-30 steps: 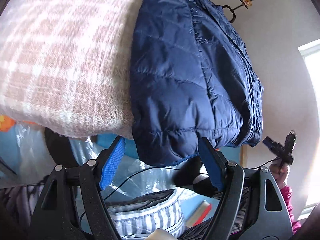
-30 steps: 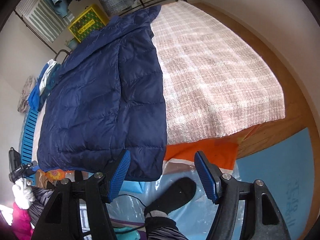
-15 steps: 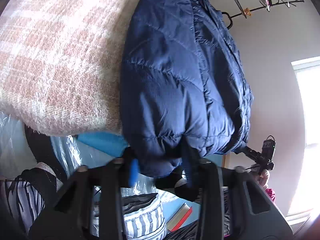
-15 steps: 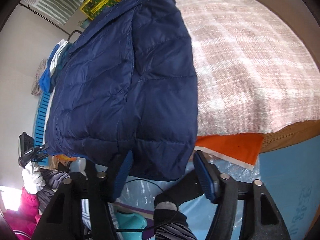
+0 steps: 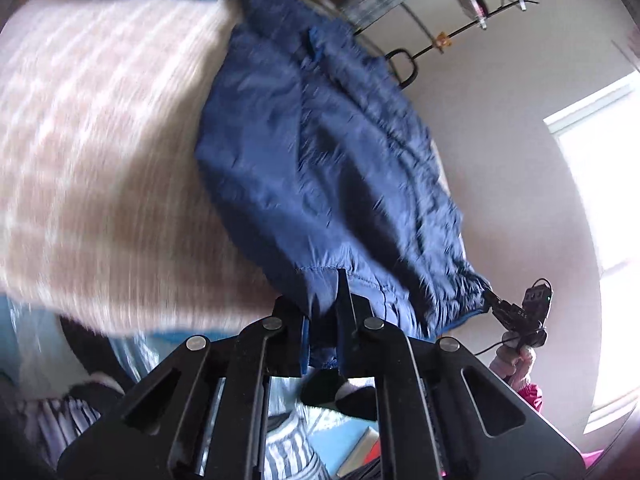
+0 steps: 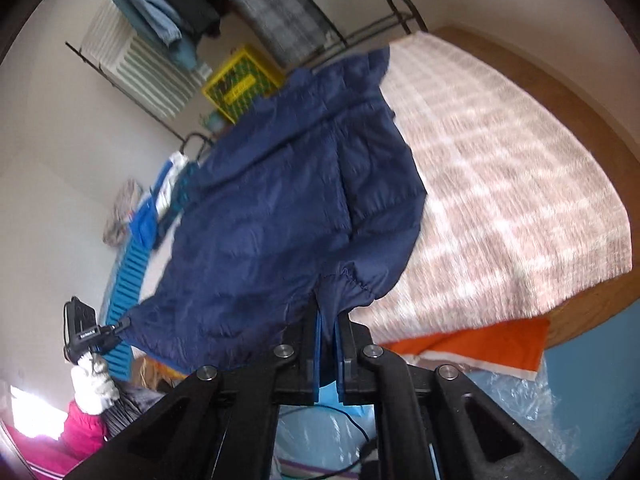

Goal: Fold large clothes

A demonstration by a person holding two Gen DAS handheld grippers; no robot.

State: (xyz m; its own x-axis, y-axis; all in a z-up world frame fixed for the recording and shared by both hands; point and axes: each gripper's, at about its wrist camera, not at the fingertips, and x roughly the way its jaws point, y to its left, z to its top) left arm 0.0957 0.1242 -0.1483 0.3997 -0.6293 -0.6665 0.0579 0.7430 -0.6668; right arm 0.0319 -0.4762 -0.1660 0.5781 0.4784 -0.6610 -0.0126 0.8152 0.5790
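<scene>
Bedroom: bed with pink checked blanket [image 6: 500, 184]; clothes rack [image 6: 256, 8] behind. Navy puffer jacket [image 5: 320, 152] lies on the blanket, hem lifted. Left gripper [image 5: 322, 320] clamped on one hem corner, right gripper [image 6: 328, 344] clamped on the other.

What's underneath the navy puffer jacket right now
The navy puffer jacket lies on a pink checked blanket, its hem pinched by both grippers. The blanket directly beneath it is covered, so anything there is hidden.
</scene>
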